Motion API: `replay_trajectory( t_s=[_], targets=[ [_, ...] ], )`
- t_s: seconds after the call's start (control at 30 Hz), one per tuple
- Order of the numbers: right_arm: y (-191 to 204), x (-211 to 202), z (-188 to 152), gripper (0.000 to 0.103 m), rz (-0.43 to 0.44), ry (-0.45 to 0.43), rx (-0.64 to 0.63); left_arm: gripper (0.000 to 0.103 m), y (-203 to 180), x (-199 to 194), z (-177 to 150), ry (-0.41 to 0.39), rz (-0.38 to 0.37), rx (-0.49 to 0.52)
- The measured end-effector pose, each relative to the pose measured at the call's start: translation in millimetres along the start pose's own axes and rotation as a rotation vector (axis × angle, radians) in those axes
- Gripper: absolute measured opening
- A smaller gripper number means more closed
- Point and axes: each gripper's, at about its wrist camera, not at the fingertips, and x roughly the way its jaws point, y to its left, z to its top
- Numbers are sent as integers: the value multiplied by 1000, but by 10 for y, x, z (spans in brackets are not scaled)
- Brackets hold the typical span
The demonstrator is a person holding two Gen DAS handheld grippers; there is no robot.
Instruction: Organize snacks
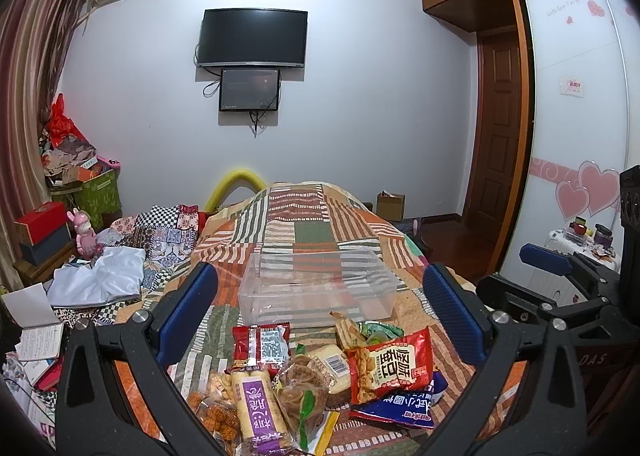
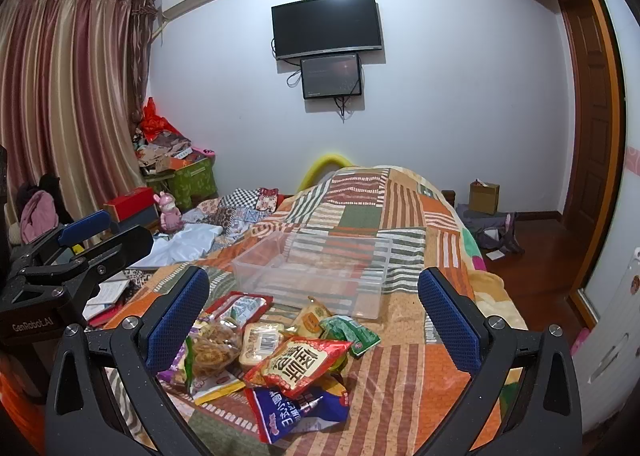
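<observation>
On the patchwork bed (image 1: 320, 223), an empty clear bin (image 1: 316, 284) sits just behind the heaped snack packets (image 1: 320, 376). Both grippers, left (image 1: 320, 308) and right (image 2: 314, 314), hover with jaws wide open, holding nothing. Only the right view shows the green packet (image 2: 354, 332) plainly; only the left shows the purple-labelled wafer pack (image 1: 256, 404) fully.

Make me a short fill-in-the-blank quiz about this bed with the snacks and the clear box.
1. The clear plastic box on the bed holds ____ snacks.
2. The snack pile lies on the ____ side of the box, toward the cameras.
3. The left hand-held gripper and the right hand-held gripper both have their jaws ____.
4. On the far wall, the smaller screen hangs just ____ the television.

Missing words: no; near; open; below
</observation>
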Motion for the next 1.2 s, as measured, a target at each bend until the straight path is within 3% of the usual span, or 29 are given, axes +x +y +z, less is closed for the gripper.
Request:
replay_trajectory(
  t_s=[0.43, 0.9, 1.07, 1.2],
  targets=[
    [-38, 129, -87, 103, -2, 39, 9, 103, 75, 125, -70, 37, -4, -11],
    [-263, 748, -493, 103, 23, 282, 87, 103, 382, 785, -471, 263, 56, -24],
    [-311, 934, -638, 103, 45, 361, 125, 103, 557, 994, -660, 349, 46, -65],
    [-297, 1002, -695, 93, 75, 396, 126, 90, 597, 1106, -746, 400, 12, -97]
  ],
)
